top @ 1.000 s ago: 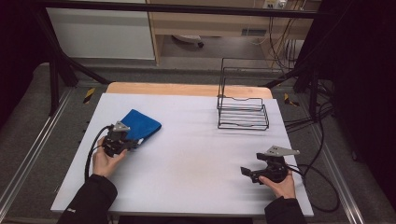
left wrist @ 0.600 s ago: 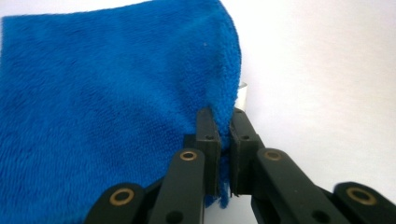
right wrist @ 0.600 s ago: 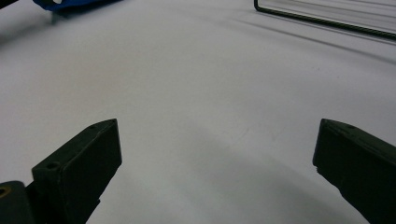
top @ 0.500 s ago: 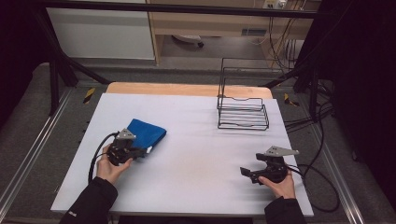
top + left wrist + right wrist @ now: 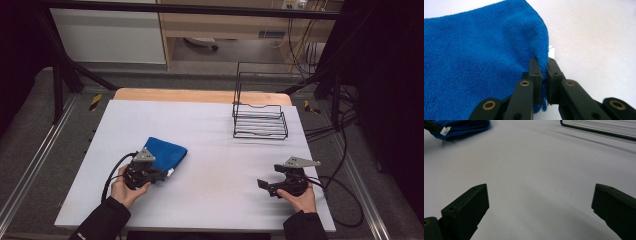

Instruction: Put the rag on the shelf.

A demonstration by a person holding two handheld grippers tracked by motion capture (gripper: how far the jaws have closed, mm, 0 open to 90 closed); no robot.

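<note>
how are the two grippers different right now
The left gripper has its jaws shut on an edge of the blue cloth; the right gripper has its jaws wide open with nothing between them. The left one sits against the cloth, while the right one rests over bare white table, apart from everything. Both are black and hand-held.

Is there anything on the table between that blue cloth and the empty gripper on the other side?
Nothing visible. The left gripper is shut on an edge of the blue cloth, and the white table lies bare from there to the open right gripper. The wire rack stands farther back, off that line.
</note>
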